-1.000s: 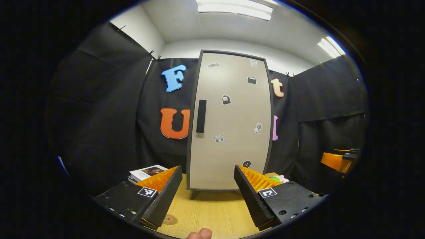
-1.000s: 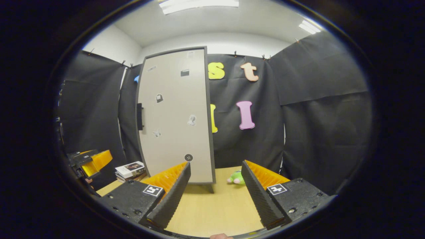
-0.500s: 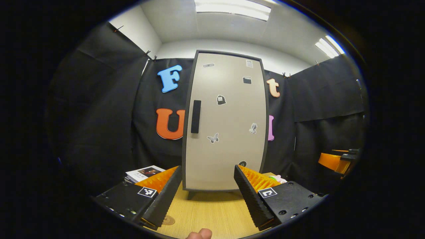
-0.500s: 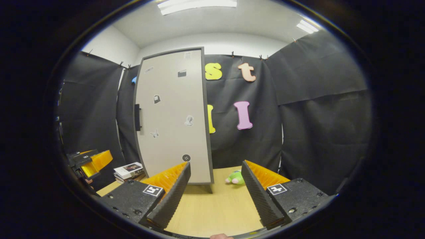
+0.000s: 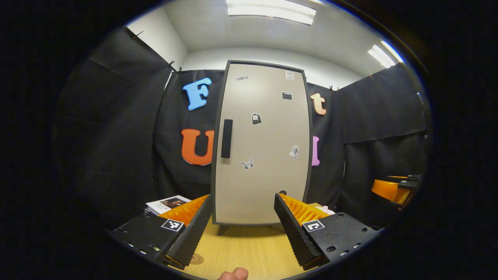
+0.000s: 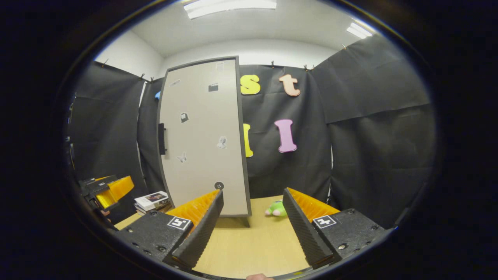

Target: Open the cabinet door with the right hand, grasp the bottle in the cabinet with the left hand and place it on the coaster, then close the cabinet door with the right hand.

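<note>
Nothing of the task is done yet: the cabinet door point(image 5: 261, 144) stands closed with its handle point(image 5: 227, 138) untouched, the bottle must be hidden behind it, and both the left gripper point(image 5: 243, 227) and the right gripper point(image 6: 252, 225) wait empty with jaws wide apart.

White rectangular ceiling light panels point(image 5: 271, 8) are shining evenly from overhead in both views, slightly blowing out. The tall beige cabinet door point(image 5: 261, 144) is bowing outward under fisheye distortion. A soft shadow is lying beneath it on the light wooden desk point(image 6: 256, 249). Everything is staying sharp, without motion blur.
</note>
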Demonstrator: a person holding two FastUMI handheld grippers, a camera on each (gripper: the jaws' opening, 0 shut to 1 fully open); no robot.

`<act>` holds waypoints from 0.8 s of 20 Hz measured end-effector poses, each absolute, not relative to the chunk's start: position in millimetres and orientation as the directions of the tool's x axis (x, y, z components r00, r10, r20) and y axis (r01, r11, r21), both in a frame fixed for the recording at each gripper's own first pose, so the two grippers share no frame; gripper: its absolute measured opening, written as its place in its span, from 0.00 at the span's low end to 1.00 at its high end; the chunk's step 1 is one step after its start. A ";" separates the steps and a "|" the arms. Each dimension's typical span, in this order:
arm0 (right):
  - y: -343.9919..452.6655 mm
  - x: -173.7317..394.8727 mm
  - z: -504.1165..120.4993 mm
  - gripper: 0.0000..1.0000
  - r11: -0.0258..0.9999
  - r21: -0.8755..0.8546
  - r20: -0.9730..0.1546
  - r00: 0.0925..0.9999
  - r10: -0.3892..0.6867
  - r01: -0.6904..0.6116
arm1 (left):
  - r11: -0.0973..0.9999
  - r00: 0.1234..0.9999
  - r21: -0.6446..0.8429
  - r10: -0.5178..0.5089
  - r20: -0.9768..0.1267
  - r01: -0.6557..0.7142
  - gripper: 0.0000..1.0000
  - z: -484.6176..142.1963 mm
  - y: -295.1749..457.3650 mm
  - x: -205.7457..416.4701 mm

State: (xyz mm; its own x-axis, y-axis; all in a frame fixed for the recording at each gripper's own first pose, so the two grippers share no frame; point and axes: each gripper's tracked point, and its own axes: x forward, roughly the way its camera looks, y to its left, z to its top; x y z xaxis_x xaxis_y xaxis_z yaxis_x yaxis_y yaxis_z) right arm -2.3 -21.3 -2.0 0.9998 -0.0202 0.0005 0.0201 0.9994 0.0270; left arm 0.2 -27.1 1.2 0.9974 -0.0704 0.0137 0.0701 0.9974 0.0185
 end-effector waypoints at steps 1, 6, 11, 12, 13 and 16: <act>-22.9 -2.4 -2.1 0.95 0.999 0.026 0.001 1.000 -0.023 0.023 | 0.997 0.997 0.018 -0.071 0.015 0.071 0.95 0.9 -27.1 0.5; -23.0 -0.5 -4.6 0.95 0.999 0.029 -0.009 1.000 -0.022 0.023 | 0.998 0.998 0.021 -0.066 0.020 0.065 0.95 1.2 -24.8 -0.6; -20.0 2.0 -7.2 0.95 1.000 0.023 -0.018 1.000 -0.017 0.018 | 0.998 0.998 0.021 -0.066 0.012 0.065 0.95 -1.0 -23.0 -0.5; -18.3 2.5 -7.1 0.95 1.000 0.024 -0.020 1.000 -0.014 0.014 | 0.998 0.998 0.023 -0.066 0.011 0.066 0.95 -2.6 -21.8 0.3; -17.0 4.2 -8.0 0.95 1.000 0.025 -0.022 1.000 -0.010 0.011 | 0.998 0.998 0.025 -0.065 0.010 0.064 0.95 -2.8 -21.2 0.9; -9.5 13.8 -5.8 0.95 1.000 0.027 -0.020 1.000 0.018 -0.017 | 0.997 0.998 0.035 -0.066 0.011 0.066 0.95 -4.1 -21.0 1.6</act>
State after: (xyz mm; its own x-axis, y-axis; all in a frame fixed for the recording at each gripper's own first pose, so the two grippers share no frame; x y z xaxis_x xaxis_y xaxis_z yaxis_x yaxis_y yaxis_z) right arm 13.8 -9.5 -5.8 0.9996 0.0176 -0.0201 -0.0170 0.9995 0.0266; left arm 1.6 -21.0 -4.1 0.9978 -0.0660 0.0107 0.0656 0.9972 0.0351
